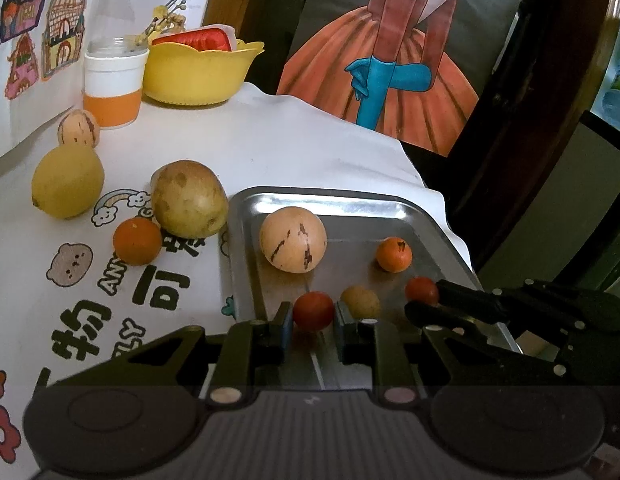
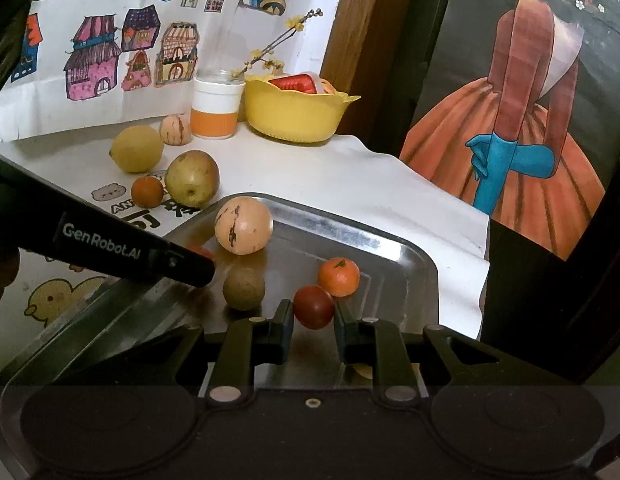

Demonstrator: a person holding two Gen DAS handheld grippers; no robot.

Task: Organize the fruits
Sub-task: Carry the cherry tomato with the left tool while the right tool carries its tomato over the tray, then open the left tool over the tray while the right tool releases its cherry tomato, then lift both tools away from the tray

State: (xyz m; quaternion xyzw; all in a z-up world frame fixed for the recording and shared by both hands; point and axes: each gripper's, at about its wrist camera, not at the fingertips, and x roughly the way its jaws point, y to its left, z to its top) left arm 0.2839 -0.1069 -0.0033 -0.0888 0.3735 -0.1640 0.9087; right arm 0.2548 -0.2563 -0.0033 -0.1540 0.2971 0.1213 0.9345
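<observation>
On the tray [image 1: 350, 204], five fruits; both grippers' jaws each bracket a tomato.

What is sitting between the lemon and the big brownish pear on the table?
Nothing sits right between them: only bare tablecloth separates the lemon from the pear, seen in the left wrist view. A small orange lies just below that gap.
</observation>
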